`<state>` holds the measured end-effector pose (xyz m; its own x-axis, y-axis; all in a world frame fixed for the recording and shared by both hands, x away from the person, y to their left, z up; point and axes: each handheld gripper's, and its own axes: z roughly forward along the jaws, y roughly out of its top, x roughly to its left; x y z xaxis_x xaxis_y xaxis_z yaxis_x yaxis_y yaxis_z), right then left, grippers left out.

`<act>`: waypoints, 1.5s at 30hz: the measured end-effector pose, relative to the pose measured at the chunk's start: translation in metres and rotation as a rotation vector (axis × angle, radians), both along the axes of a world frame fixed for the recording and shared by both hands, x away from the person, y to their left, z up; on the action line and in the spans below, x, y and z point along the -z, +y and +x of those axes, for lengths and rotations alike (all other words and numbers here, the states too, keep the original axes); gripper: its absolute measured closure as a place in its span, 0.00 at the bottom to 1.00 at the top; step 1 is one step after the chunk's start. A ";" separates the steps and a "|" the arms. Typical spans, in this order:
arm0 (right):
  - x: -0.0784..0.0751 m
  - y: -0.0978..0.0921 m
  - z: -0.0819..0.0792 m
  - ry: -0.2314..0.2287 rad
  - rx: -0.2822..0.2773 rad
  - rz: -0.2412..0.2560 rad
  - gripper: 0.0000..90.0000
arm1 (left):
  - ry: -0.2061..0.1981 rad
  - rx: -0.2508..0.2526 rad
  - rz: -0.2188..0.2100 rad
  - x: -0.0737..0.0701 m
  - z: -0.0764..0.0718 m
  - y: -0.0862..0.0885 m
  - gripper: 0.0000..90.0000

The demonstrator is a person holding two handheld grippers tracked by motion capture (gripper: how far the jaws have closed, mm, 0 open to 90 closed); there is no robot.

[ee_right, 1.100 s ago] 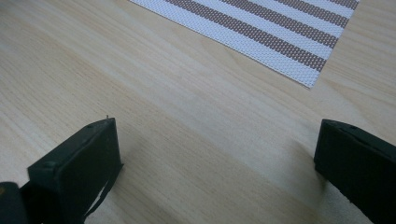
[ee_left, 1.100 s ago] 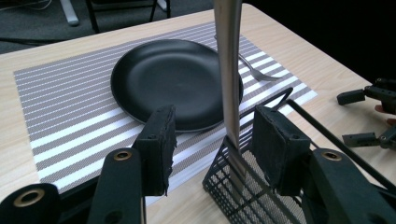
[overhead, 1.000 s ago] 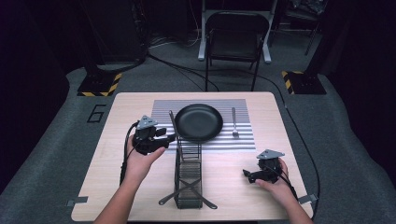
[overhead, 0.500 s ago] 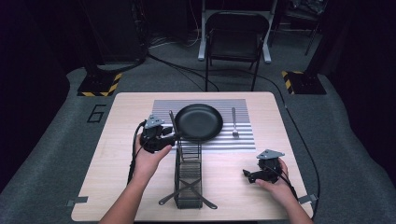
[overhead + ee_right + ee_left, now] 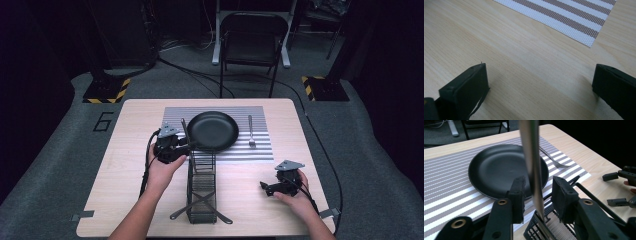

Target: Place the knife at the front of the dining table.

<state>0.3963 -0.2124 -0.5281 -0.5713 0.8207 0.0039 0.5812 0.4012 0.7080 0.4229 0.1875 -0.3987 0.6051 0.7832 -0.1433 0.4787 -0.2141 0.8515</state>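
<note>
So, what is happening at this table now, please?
A person holds one tongs in each hand. The left tongs stand open around a long, flat silver metal utensil that rises out of the black wire mesh basket, beside the round black plate on the striped grey placemat. The jaws do not yet press on it. A silver fork lies to the right of the plate. The right tongs rest open on the light wooden table, holding nothing.

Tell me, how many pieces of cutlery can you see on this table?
2. A fork lies on the striped placemat right of the black plate. A knife stands between the left gripper's open jaws. The mesh caddy may hide more.
</note>
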 end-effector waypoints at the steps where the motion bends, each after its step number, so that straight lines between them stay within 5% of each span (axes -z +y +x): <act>1: 0.000 0.000 0.000 0.000 0.000 0.000 0.00 | 0.000 0.006 0.000 0.000 0.000 0.000 0.73; 13: 0.000 0.000 0.000 -0.003 0.002 0.001 0.00 | -0.006 0.027 -0.025 0.002 -0.002 0.003 0.88; 26: 0.000 0.000 0.000 -0.002 0.001 0.001 0.00 | -0.038 -0.004 0.008 0.000 -0.017 0.000 0.89; 34: 0.000 0.000 0.000 -0.001 0.000 0.000 0.00 | -0.022 -0.013 -0.002 -0.002 -0.022 -0.003 0.91; 45: 0.000 0.000 0.000 -0.003 0.001 0.001 0.00 | -0.024 -0.006 0.043 -0.012 -0.025 -0.008 0.92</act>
<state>0.3964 -0.2124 -0.5283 -0.5705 0.8213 0.0031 0.5792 0.3998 0.7104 0.3981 0.1795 -0.3869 0.6029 0.7922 -0.0946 0.4594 -0.2478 0.8530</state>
